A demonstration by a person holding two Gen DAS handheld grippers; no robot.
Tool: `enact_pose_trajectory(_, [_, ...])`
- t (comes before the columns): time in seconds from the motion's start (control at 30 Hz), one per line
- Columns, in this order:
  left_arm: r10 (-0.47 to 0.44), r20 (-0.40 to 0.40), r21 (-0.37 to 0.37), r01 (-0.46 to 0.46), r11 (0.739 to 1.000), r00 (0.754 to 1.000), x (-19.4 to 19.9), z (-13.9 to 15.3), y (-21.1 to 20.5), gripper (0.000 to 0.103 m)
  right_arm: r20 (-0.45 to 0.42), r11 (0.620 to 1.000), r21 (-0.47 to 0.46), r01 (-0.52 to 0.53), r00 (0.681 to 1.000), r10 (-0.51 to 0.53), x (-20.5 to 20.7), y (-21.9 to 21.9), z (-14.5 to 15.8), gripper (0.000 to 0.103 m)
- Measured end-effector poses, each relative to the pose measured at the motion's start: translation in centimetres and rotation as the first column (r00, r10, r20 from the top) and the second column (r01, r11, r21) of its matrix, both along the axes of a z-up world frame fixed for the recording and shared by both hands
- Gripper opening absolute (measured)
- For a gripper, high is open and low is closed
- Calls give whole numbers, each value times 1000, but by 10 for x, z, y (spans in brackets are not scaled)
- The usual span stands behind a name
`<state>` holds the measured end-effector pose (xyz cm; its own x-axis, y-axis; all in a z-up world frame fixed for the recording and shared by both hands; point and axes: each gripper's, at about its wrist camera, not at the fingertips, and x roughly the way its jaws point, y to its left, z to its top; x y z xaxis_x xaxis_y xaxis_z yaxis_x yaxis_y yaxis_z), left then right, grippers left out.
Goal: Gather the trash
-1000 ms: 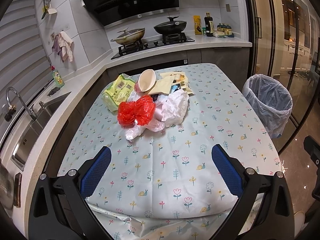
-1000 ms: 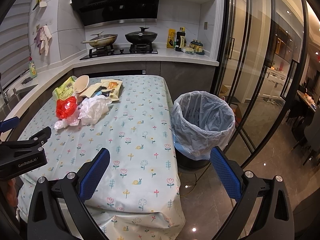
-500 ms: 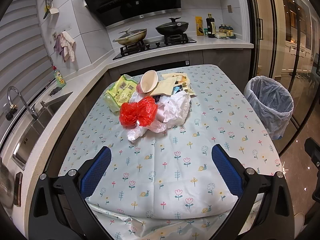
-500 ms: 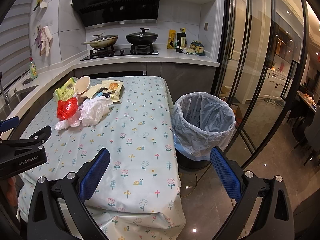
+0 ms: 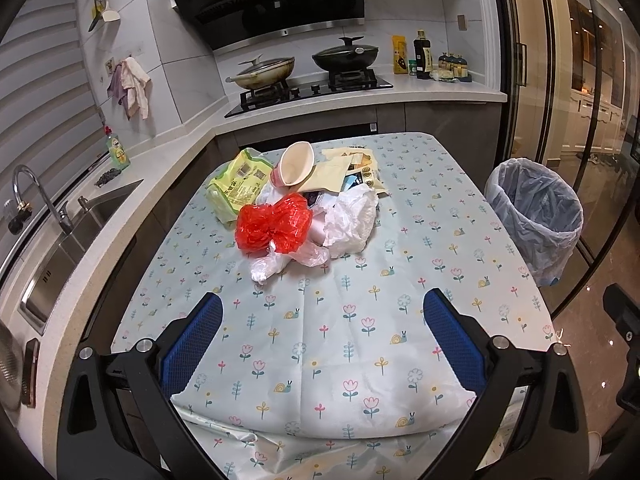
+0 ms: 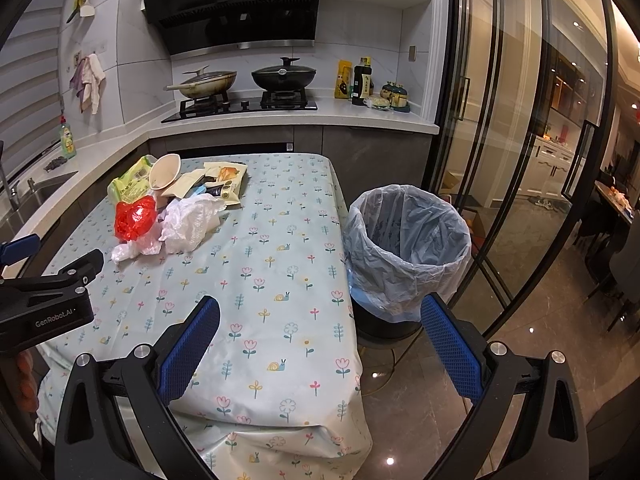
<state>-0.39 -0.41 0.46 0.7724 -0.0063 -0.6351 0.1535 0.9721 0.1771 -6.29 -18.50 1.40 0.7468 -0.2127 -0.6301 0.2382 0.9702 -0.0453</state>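
Left gripper (image 5: 322,320): blue pads spread wide, nothing between them, hanging over the near part of the table (image 5: 472,216). Bare flowered cloth runs from the pads up to the trash pile; no object in that stretch.

Right gripper (image 6: 320,324): also spread wide and holding nothing, poised over the table's near right corner, one pad above cloth, the other above floor. The left gripper's black body shows at the left border of the right wrist view.

Trash pile sits on the far left part of the table, well apart from both grippers. Nearest piece: a clear plastic bag (image 5: 276,262), touching a red plastic bag (image 5: 274,222). Just right of the red one, a crumpled white bag (image 5: 354,220). Behind them a green packet (image 5: 236,186) near the table's left edge, a paper cup (image 5: 294,166) lying tipped on its side, and flat beige wrappers (image 5: 352,170).

Edges: cloth overhangs the near edge in loose folds. The left edge runs close to the counter with sink (image 5: 76,236). The far end is near the stove counter.

Trash bin (image 6: 408,248), lined with a pale bag, stands on the floor just beside the table's right edge, mouth open. Beyond it, glass sliding doors (image 6: 516,120); tiled floor between bin and doors.
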Motion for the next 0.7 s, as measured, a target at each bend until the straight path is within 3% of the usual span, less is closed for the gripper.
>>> enact_pose_trajectory(0.7, [-29,7,35,29,999,1000,-5,-2,-10,96,1,1000,3,1,1000,-1,0,0,0,96])
